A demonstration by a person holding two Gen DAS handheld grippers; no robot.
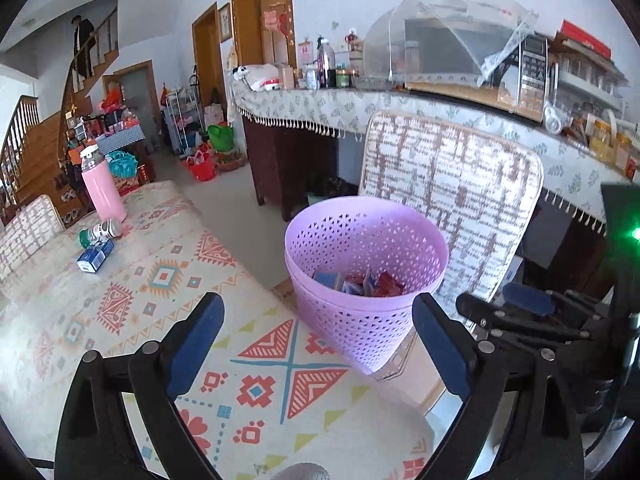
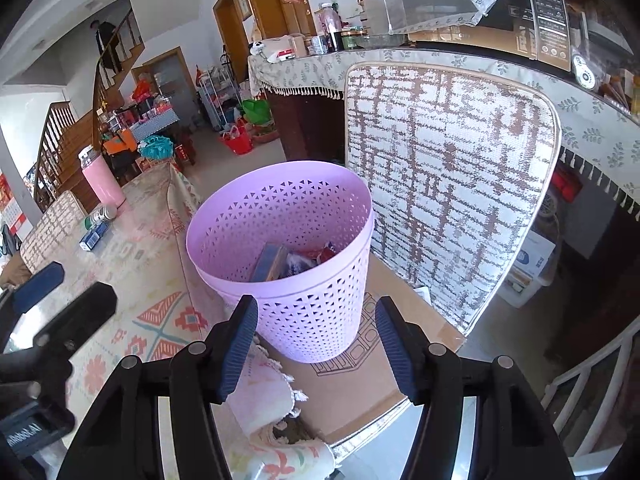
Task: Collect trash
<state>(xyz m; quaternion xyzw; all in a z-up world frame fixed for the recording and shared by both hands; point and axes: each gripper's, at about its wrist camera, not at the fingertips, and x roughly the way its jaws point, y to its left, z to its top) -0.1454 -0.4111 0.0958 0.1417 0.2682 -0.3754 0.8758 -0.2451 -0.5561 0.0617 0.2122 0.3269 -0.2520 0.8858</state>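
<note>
in a cluttered dining room, a lilac perforated wastebasket [image 2: 288,248] stands on a cardboard-covered chair seat [image 2: 360,384] beside a table [image 1: 132,280] draped in a geometric-patterned cloth, with crumpled red and blue wrappers [image 1: 360,282] lying inside it. the left gripper [image 1: 316,344] hangs spread wide and empty above the table edge; the right gripper [image 2: 316,344] sits half open, also empty, just before the basket. at the table's far end a pink flask [image 1: 103,188] stands upright, with a small toppled bottle [image 1: 100,232] and a blue carton [image 1: 95,256] near it. behind the chair's woven backrest [image 2: 448,184], a fringed counter [image 1: 320,104] carries jars, a mesh food cover [image 1: 444,32] and a microwave [image 1: 530,76]; a wooden staircase [image 1: 36,148] rises at left.
</note>
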